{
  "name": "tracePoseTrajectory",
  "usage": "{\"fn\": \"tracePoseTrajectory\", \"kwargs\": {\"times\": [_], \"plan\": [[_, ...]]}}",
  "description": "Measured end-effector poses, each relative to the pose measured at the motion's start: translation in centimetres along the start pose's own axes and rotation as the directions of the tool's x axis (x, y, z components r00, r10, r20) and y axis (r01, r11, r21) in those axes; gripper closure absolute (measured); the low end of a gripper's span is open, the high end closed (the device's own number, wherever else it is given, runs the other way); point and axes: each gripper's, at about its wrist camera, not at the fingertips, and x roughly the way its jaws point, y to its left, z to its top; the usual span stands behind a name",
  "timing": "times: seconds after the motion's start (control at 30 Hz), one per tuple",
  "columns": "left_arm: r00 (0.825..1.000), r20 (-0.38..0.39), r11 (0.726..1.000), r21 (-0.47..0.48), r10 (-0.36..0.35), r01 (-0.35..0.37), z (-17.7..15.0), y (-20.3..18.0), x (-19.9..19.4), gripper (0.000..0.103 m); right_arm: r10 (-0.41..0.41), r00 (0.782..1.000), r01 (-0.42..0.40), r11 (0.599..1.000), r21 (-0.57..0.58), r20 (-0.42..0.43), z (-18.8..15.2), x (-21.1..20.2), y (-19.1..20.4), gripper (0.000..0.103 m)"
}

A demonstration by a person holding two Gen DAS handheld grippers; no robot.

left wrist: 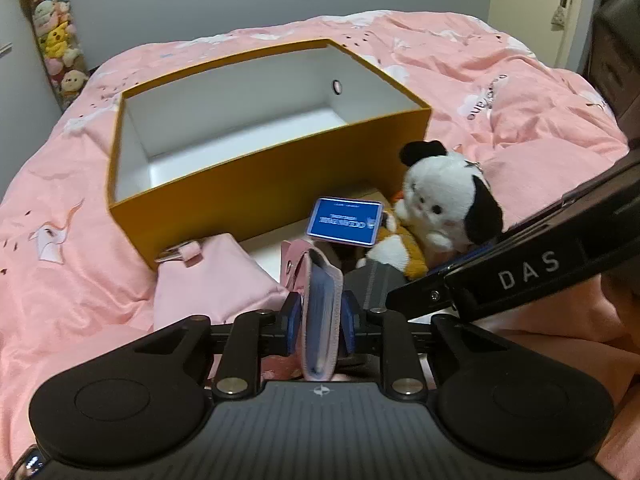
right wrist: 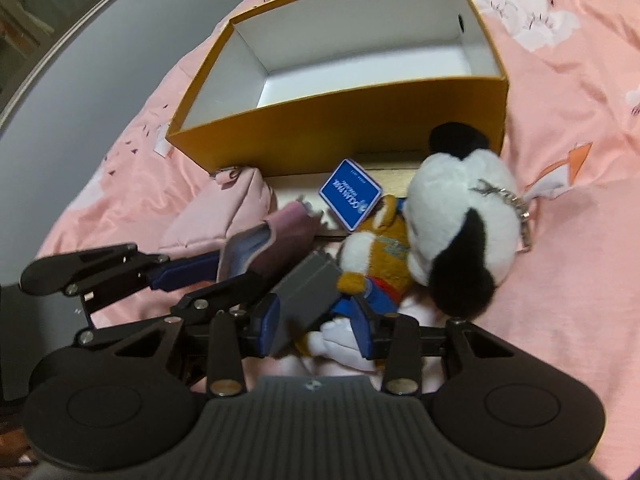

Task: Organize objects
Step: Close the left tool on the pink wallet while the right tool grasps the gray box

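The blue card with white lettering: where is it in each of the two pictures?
Left wrist view: the blue card sits just right of centre, below the box's front wall, left of the white and black plush dog.
Right wrist view: the blue card lies near the centre, tilted like a diamond, again below the box.
Shared landmark: the open yellow box, behind the card in both.

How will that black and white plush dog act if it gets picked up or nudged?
The plush dog looks soft and fluffy, so it would probably squash under a grip and flop, not stay stiff. It seems light for its bulk. The metal chain on its back would likely dangle and swing. Nudged, it would probably topple on the soft pink quilt, not slide.
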Motion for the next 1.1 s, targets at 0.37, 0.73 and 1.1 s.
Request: {"fn": "tracePoseTrajectory", "kwargs": {"times": [0.37, 0.73, 1.1], "plan": [[0.999, -0.053, 1.000, -0.029, -0.008, 0.006, 0.2, 0.6, 0.7, 0.074, 0.085, 0.993, -0.064, 0.971, 0.230, -0.080, 1.1, 2.8, -1.6, 0.057], [0.999, -0.042, 0.998, -0.052, 0.022, -0.024, 0.0, 0.1, 1.4, 0.072, 0.090, 0.990, -0.055, 0.954, 0.295, -0.104, 1.4, 4.7, -2.2, 0.058], [0.998, 0.025, 0.997, -0.043, 0.059, -0.058, -0.3, -0.5, -0.5, 0.084, 0.072, 0.996, -0.061, 0.981, 0.184, -0.058, 1.1, 2.3, -1.4, 0.061]]}}
